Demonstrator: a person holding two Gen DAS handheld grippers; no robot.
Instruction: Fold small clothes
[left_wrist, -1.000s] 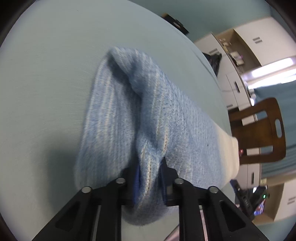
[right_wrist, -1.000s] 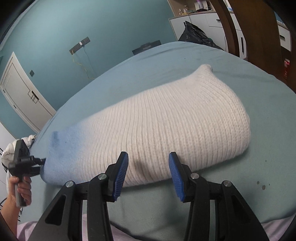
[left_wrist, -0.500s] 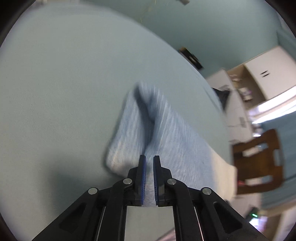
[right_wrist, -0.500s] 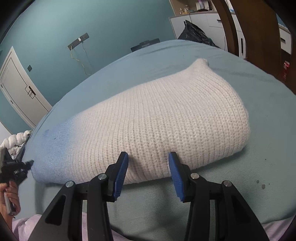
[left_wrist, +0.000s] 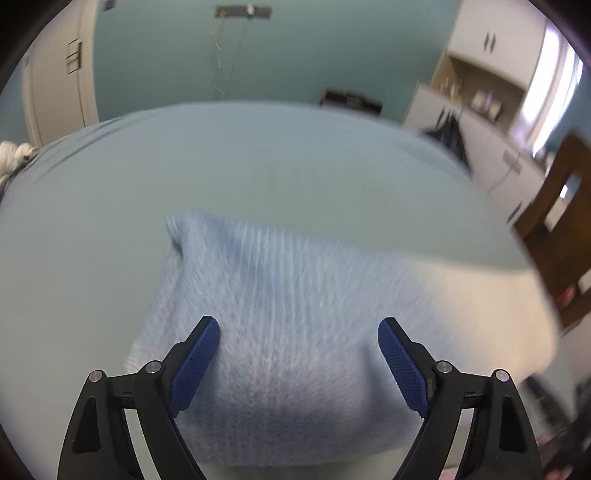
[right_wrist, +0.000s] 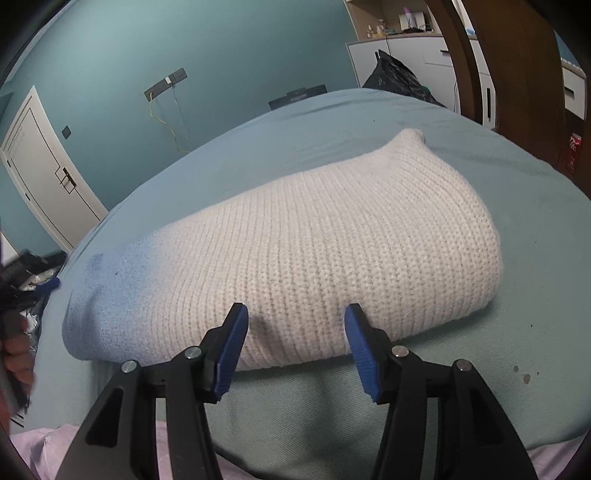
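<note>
Lying flat on the pale teal cloth-covered surface (right_wrist: 517, 177) is the folded knit garment, cream fading to blue (right_wrist: 314, 251), bulk settled, nothing gripping it. Left tongs (left_wrist: 299, 332) spread wide over its blue end; right tongs (right_wrist: 295, 314) parted at the cream edge, likely poised to regrasp.

Ribbed knit (right_wrist: 332, 236) cream fading to blue; teal sheet (right_wrist: 517, 184); blue-padded black tongs (right_wrist: 295, 336)

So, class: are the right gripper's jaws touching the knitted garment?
Cannot tell. In the right wrist view, the open right gripper overlaps the knitted garment's near edge; no contact or gap shows plainly.
</note>
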